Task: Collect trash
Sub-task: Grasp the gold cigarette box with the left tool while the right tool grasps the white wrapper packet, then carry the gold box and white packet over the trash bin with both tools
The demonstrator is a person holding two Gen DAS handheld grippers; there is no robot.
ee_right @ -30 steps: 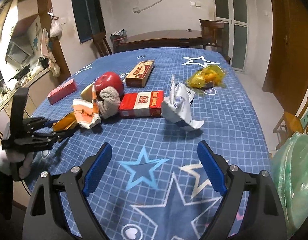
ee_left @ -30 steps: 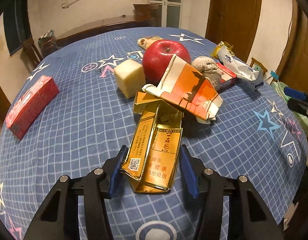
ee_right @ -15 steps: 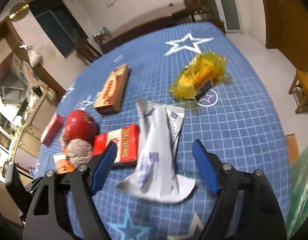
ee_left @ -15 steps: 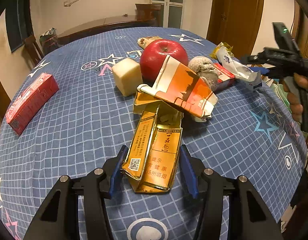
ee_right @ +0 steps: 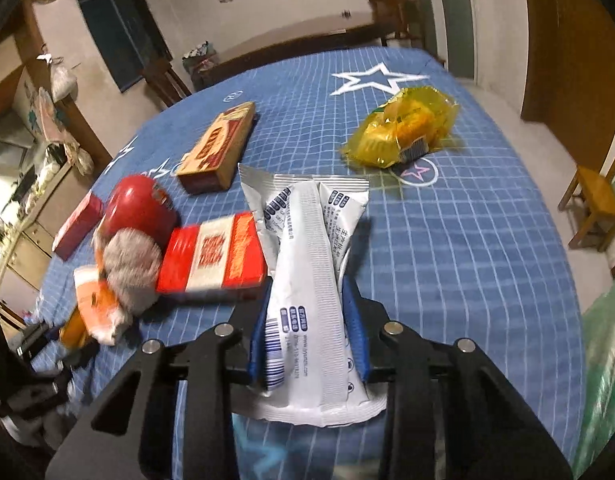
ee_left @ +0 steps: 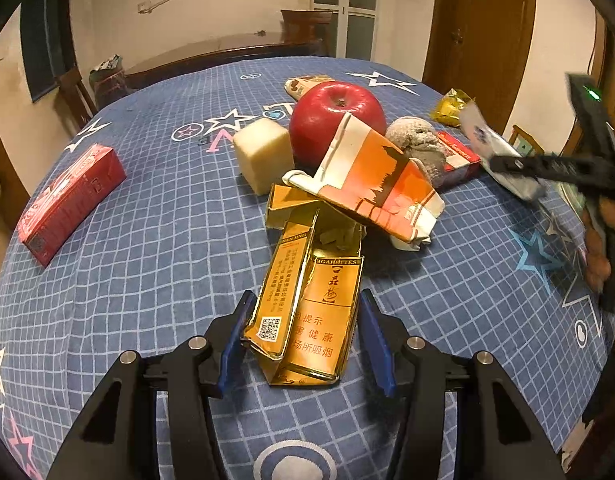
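**Each gripper straddles its own piece of trash, lengthwise**

The white foil wrapper point(ee_right: 307, 280) lies straight ahead of the right gripper point(ee_right: 307, 332), its long axis running along the fingers and away over the blue tablecloth point(ee_right: 447, 260). The jaws are closing with the wrapper between them; motion blur makes it hard to say the blue pads already press it, though they look to be touching its sides. The left gripper point(ee_left: 303, 340) rests half-open astride the torn gold cigarette pack point(ee_left: 307, 312), which also points away along the fingers, pads just beside it, not gripping.
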